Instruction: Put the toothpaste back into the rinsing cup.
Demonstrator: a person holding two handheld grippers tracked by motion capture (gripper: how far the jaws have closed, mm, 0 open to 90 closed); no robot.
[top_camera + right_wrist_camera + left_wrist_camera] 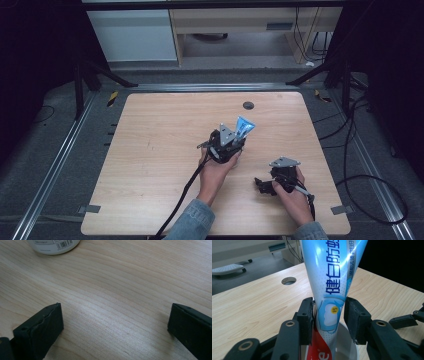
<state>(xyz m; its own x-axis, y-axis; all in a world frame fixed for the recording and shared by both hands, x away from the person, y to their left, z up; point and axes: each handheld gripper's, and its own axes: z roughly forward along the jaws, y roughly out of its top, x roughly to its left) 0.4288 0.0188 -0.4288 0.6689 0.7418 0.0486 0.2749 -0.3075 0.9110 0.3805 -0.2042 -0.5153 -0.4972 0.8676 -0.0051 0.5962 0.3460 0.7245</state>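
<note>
item: toothpaste tube [329,290], upright in white cup [348,345], flanked by my left gripper [329,312], grip unclear; right gripper [115,322] apart, idle. next: release, withdraw.

A light wooden table [150,150] — a white cup [347,345] stands on it.

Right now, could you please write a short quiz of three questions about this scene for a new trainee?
1. True or false: the left gripper holds the toothpaste tube.
2. What does the tube's lower end stand in?
3. The right gripper is: A open, B shut on a cup, C shut on a cable.

Key: 1 true. 2 the white cup. 3 A, above the bare wooden table.
</note>
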